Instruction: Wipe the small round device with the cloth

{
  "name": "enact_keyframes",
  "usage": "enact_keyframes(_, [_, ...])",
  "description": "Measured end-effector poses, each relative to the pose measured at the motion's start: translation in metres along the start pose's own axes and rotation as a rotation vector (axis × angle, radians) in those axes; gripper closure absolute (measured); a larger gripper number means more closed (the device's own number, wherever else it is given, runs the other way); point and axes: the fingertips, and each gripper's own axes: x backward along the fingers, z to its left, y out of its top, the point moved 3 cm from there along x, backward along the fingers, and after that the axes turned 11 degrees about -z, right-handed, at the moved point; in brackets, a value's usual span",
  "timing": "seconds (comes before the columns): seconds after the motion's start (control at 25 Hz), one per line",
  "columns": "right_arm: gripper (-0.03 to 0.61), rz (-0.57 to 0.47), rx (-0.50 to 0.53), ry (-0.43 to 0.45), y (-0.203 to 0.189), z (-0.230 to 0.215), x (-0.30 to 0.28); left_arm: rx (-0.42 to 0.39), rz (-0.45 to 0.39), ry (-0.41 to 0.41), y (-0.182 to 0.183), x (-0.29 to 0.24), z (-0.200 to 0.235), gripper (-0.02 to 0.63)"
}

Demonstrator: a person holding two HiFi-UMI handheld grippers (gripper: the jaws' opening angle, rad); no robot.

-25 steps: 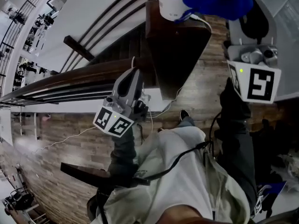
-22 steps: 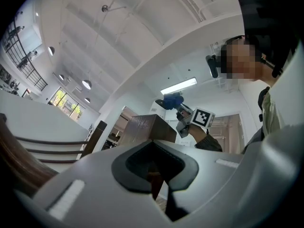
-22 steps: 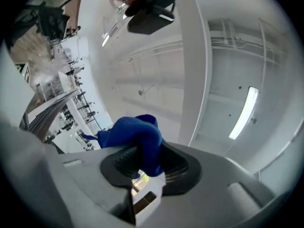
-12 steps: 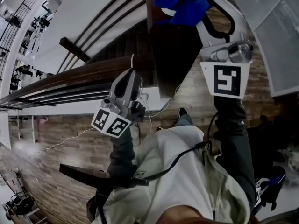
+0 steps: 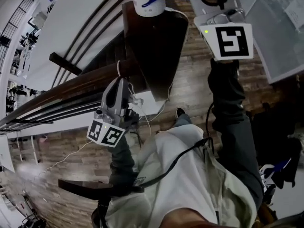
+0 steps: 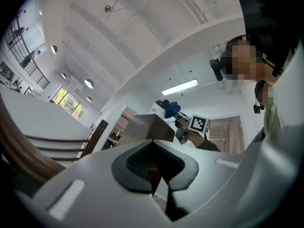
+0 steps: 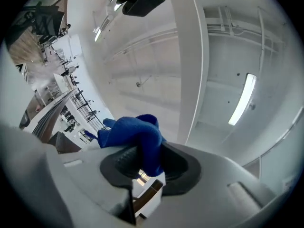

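Cloth (image 7: 133, 134) is the blue one, bunched up and pinched in the right gripper (image 7: 148, 164). Its fingers are clamped on a fold of it, and the rest flops out over the top of them. From the head view, the small round device (image 5: 146, 4) is a white cylinder standing upright on top of the wooden post (image 5: 156, 46). The cloth hangs right over the device at the top edge of the shot. Can't honestly tell from there whether the fabric is pressing on it or just above it.

The right gripper's marker cube (image 5: 231, 41) sits just to the right of the post, held up by a dark sleeve.

Left gripper (image 6: 155, 167) is lower down, on the near left side of the post and well apart from the device. Its fingers are pulled in together with nothing between them. They point toward the post, and the device and cloth show small in the distance on top of it in the left gripper view.

A thin white cable (image 5: 164, 101) trails down from the post's near edge. Below the post there's plank flooring (image 5: 199, 84), and a dark curved handrail (image 5: 71, 87) runs off to the post's left.
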Motion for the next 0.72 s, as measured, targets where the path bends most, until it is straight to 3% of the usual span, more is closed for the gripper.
enact_keyframes(0.12, [0.472, 0.011, 0.002, 0.088, -0.002, 0.025, -0.011, -0.003, -0.003, 0.012, 0.002, 0.005, -0.003, 0.611])
enact_keyframes(0.32, [0.477, 0.027, -0.086, 0.139, -0.015, 0.049, 0.008, -0.016, -0.008, 0.016, 0.007, 0.003, -0.006, 0.611])
enact_keyframes(0.44, [0.477, 0.049, -0.068, 0.183, -0.017, 0.049, 0.010, -0.013, -0.004, 0.015, 0.006, -0.002, -0.007, 0.611])
enact_keyframes(0.52, [0.477, 0.039, -0.049, 0.166, -0.012, 0.044, 0.007, -0.010, 0.000, 0.007, 0.006, -0.003, -0.011, 0.611])
enact_keyframes(0.72, [0.477, 0.008, -0.055, 0.031, 0.002, 0.001, -0.017, -0.006, 0.012, 0.002, 0.005, -0.005, -0.014, 0.611])
